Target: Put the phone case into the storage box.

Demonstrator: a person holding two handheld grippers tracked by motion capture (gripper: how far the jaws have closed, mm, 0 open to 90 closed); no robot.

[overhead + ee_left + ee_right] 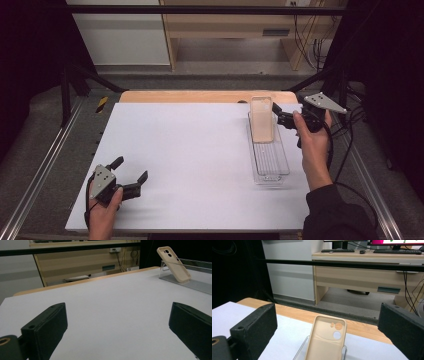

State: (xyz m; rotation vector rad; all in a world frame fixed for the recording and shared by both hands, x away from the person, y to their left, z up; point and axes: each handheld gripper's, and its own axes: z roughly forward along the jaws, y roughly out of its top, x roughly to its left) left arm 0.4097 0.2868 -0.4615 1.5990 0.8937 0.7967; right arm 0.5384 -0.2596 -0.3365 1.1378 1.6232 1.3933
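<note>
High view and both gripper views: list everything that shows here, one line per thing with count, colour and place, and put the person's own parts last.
phone case: one, beige, leaning tilted at the far end of the tray, camera cut-outs at its top.
tray: one, clear plastic, long and narrow, right side of the table.
table: one, white top with a wooden far edge.
desk: one, light wood, beyond the table.
keyboards: two, dark, on the desk.
left hand-held gripper: one, black, near left corner, jaws open, holding nothing.
right hand-held gripper: one, black, beside the phone case, jaws open.
sleeve: one, black, right forearm.
</note>
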